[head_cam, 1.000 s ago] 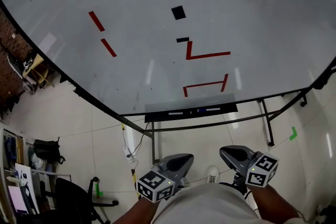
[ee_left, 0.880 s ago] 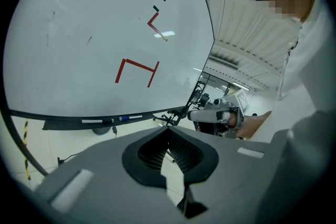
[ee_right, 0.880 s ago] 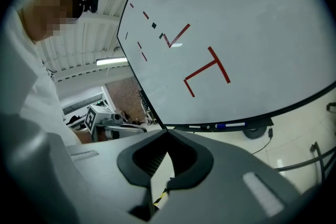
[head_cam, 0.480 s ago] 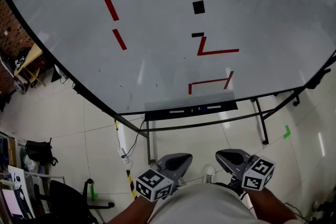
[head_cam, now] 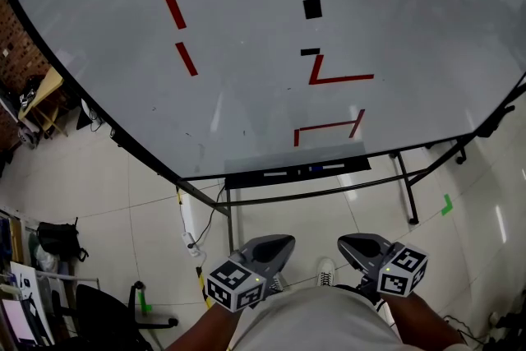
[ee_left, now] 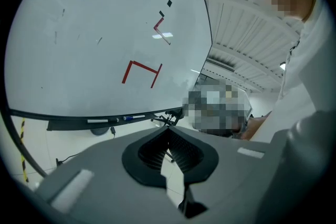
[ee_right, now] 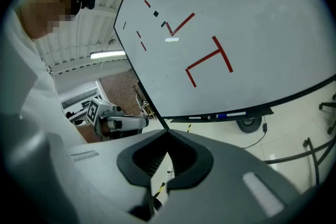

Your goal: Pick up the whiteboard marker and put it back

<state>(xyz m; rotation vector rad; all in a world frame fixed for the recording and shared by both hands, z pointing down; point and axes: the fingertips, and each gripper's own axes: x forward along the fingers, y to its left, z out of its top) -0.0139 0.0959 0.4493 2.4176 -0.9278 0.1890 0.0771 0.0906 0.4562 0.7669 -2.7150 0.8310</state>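
1. My left grey two-jaw gripper (head_cam: 282,243): jaws clenched together, empty, held at my waist.
2. My right grey two-jaw gripper (head_cam: 348,242): likewise clenched, empty.
3. Slim blue-and-white whiteboard marker (head_cam: 315,170): lying in the black tray (head_cam: 243,179) beneath the white whiteboard (head_cam: 246,78), well apart from both grippers.

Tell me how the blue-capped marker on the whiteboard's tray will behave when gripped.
The blue-capped marker looks like a slim, straight stick, so it is probably stiff and light. It lies lengthwise on the narrow tray, and its likely round body may roll if nudged. The smooth-looking barrel could slip unless it is grasped squarely across its middle.
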